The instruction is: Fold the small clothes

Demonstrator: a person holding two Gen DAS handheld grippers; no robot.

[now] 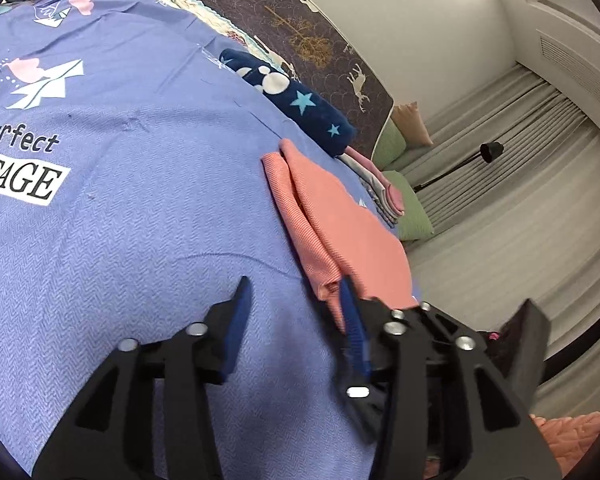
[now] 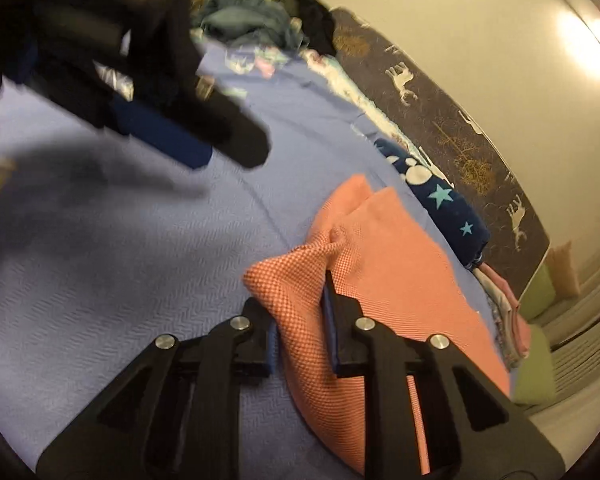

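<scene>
A salmon-pink garment lies partly folded on the blue-violet printed bedspread. In the right wrist view my right gripper is shut on a raised fold at the garment's near left edge, and the bunched cloth fills the gap between its fingers. My left gripper stands open over bare bedspread with nothing between its fingers. Its right finger is at the garment's near corner. The left gripper also shows blurred at the upper left of the right wrist view.
A navy roll with stars lies beyond the garment, beside a dark panel with deer figures. A small stack of folded clothes sits at the bed's edge. Unfolded clothes are heaped at the far end. Green cushions lie below.
</scene>
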